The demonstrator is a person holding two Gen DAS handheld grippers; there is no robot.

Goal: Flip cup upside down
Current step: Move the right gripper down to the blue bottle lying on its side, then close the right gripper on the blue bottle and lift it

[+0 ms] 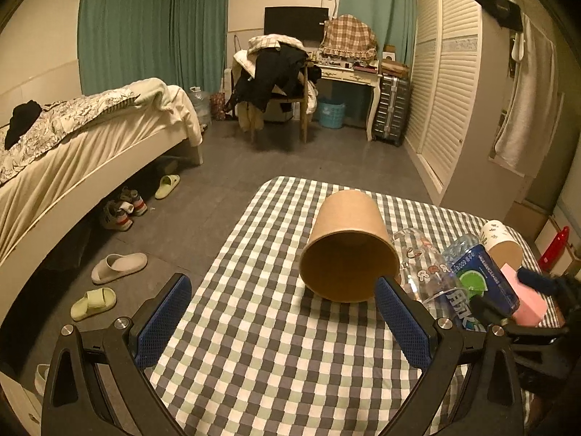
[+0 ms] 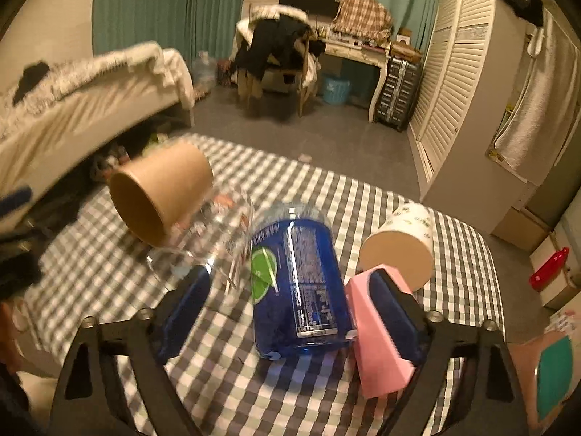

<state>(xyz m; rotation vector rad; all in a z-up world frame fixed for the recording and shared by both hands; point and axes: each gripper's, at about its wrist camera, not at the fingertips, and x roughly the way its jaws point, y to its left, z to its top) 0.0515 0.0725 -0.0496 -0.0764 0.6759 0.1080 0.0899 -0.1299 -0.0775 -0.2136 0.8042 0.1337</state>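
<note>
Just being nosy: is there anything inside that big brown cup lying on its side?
The brown paper cup looks empty: only bare brown wall shows through its open mouth. Its deepest part is shadowed, so the bottom stays unseen.

Teal curtains (image 1: 145, 25), unmade bed (image 1: 83, 138) left, louvered wardrobe (image 1: 446, 83) right, grey floor (image 1: 290, 160), dim light.

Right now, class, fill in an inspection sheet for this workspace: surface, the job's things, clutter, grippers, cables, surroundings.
Surface: table under a grey, green and white checked cloth.
Job's things: brown paper cup on its side, mouth towards the cameras; patterned white paper cup also on its side.
Clutter: clear printed glass, blue-labelled plastic bottle lying down, pink block.
Grippers: left gripper open, holding nothing; right gripper open, astride the bottle, its right finger against the pink block.
Cables: nothing seen on the table.
Surroundings: bed, slippers, clothes-piled chair, louvred wardrobe.
</note>
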